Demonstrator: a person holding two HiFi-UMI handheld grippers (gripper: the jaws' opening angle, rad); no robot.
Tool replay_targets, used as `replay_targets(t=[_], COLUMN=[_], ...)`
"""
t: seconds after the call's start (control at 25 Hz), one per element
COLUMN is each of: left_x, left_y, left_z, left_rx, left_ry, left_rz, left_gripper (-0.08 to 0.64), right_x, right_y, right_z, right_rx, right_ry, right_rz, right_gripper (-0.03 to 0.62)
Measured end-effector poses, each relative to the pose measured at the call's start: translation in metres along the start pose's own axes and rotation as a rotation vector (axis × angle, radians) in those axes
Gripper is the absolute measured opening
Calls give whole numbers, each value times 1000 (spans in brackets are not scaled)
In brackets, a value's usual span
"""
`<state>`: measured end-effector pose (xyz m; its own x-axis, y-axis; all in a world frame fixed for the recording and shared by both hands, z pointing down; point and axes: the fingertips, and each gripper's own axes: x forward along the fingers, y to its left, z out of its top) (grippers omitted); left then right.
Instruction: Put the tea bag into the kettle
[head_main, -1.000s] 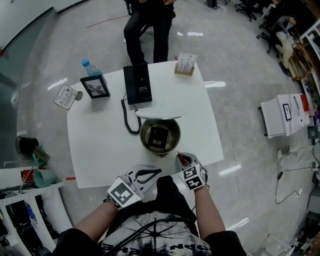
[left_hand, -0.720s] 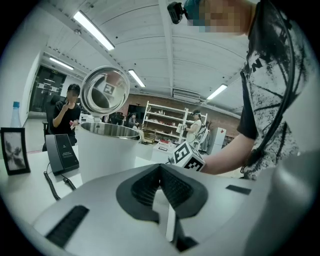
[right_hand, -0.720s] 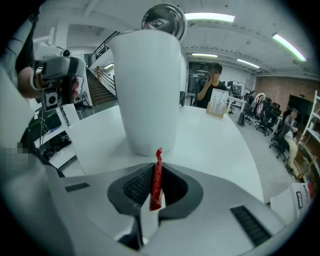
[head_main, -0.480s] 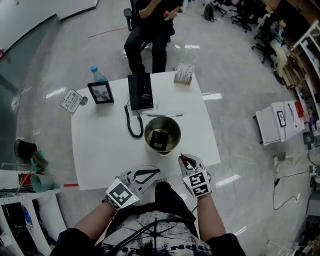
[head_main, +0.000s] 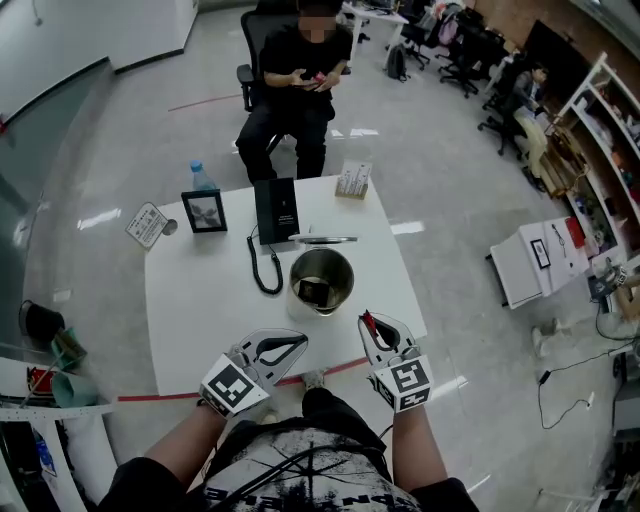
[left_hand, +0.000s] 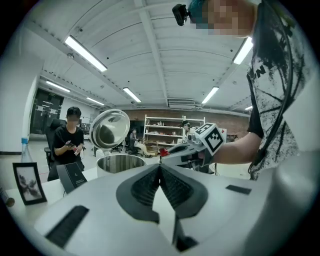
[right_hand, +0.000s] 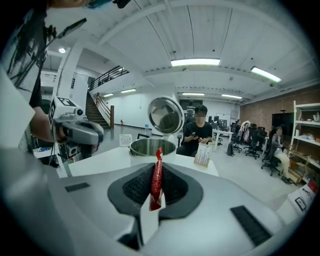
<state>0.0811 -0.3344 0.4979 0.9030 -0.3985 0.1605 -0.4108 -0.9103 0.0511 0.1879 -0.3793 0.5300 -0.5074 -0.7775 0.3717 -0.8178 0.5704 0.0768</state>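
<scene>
Right gripper view shows the red tea bag (right_hand: 157, 176) pinched upright between the pads of my right gripper (head_main: 369, 323), jaws almost together on it, its top poking past the tips. It looks like a thin, limp sachet, light and probably slick. I judge that a firm pinch across its flat body suits it, and that a slack one would let it slide. My left gripper (head_main: 296, 340) has its jaws pressed together on nothing. The kettle (head_main: 294, 287) stands open just ahead of me, nearer the table's (head_main: 200, 300) near edge than its far one, with its lid (head_main: 322, 239) tipped up behind the mouth. Nothing lies between bag and rim. A phone (head_main: 275, 208) stands behind the kettle, its cord (head_main: 262, 272) curling down just beside the kettle's left. A picture frame (head_main: 204, 211), bottle (head_main: 201, 176) and card stand (head_main: 352, 180) line the far edge, where a person (head_main: 295, 90) sits.
</scene>
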Motion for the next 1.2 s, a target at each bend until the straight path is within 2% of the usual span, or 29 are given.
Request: replay_targets(t=[0.12,0.24,0.6,0.8,1.04,1.2], left_x=[-4,-11,-26,-34,-41,-45], left_y=[0,5,23,33,43,46], left_z=[11,15,22,17,7,5], left_rx=[2,17,36,7,-30,-50], left_ry=[-21,-26,-40,-41,-34,-29], left_rz=[7,50,147,208,260,283], left_gripper=[8,9,9,9,8,8], right_x=[-7,-5,32,55,78,83], right_y=[3,7,8,12,12,15], right_z=[19,31,71,79,75,72], right_rx=[-10,-26,-102,-126,-183,-188], right_ry=[-38,-48,-81,-60,6,29], right_rz=[2,18,90,138,137,158], right_gripper=[37,37,38,38,38,38])
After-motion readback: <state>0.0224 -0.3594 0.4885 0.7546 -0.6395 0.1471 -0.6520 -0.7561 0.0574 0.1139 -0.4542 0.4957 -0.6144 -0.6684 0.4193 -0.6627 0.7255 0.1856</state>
